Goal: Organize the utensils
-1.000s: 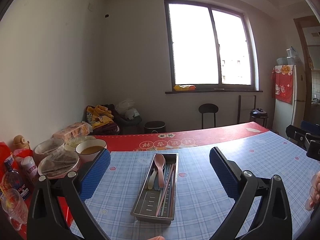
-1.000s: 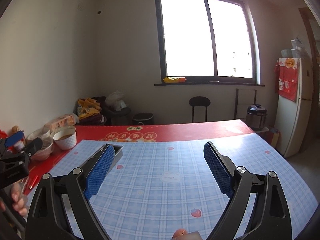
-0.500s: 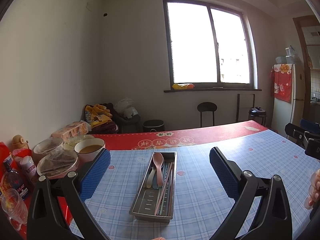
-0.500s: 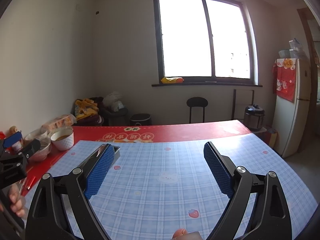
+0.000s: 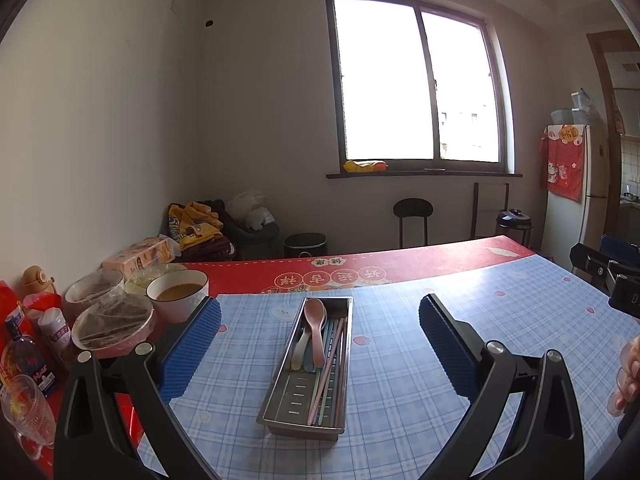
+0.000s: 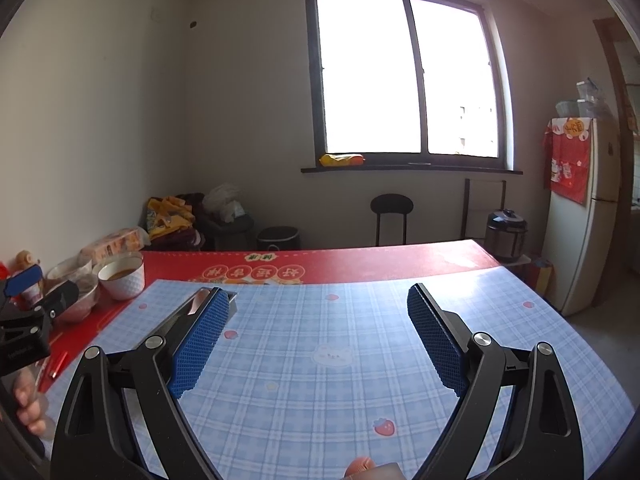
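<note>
A long steel utensil tray [image 5: 280, 408] lies on the blue checked tablecloth [image 5: 400, 392] in the left wrist view. Inside it rest a pink spoon [image 5: 315, 322], paler spoons [image 5: 299, 354] and several pastel chopsticks [image 5: 330, 364]. My left gripper [image 5: 320, 346] hovers above the cloth, open, its blue pads either side of the tray, holding nothing. In the right wrist view my right gripper [image 6: 318, 342] is open over bare cloth. The tray [image 6: 200, 300] shows only as a corner behind its left pad.
Along the left table edge stand a bowl of brown liquid [image 5: 178, 294], covered dishes [image 5: 114, 320], bottles [image 5: 24, 360] and a glass [image 5: 24, 412]. A red mat [image 6: 320, 268] borders the far side. A hand [image 5: 628, 372] appears at the right edge. A fridge [image 6: 580, 216] stands right.
Both views have tilted up slightly and drawn back a little; the tray sits marginally lower in the left view. Both grippers stay open and empty.
</note>
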Motion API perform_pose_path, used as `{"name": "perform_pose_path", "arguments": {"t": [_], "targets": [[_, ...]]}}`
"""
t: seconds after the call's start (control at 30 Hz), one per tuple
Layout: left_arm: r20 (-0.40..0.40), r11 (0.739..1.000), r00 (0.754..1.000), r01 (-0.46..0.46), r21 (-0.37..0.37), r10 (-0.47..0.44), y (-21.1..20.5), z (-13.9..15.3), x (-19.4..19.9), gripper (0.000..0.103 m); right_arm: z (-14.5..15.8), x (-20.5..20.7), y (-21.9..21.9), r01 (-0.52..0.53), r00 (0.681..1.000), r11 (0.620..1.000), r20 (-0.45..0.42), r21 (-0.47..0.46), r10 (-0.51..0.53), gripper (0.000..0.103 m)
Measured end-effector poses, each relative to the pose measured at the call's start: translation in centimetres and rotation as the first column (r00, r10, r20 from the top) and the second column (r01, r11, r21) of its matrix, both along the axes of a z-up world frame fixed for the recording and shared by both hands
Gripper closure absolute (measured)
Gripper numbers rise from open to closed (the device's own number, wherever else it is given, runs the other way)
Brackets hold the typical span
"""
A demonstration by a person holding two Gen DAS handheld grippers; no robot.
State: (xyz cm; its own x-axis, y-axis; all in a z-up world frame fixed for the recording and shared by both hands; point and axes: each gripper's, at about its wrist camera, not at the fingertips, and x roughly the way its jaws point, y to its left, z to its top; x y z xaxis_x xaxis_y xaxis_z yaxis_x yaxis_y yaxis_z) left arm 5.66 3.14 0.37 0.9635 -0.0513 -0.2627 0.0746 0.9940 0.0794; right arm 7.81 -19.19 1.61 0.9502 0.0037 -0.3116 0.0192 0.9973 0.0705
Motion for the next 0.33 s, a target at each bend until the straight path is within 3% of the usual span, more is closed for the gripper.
{"name": "perform_pose_path", "arguments": {"t": [0.33], "targets": [[-0.008,1.000,1.000,-0.003,-0.009,0.003,0.16,-0.05,-0.02,0.006,-0.22,-0.01,0.01,0.004,1.000,1.000,-0.007,0.001,-0.004,0.015]]}}
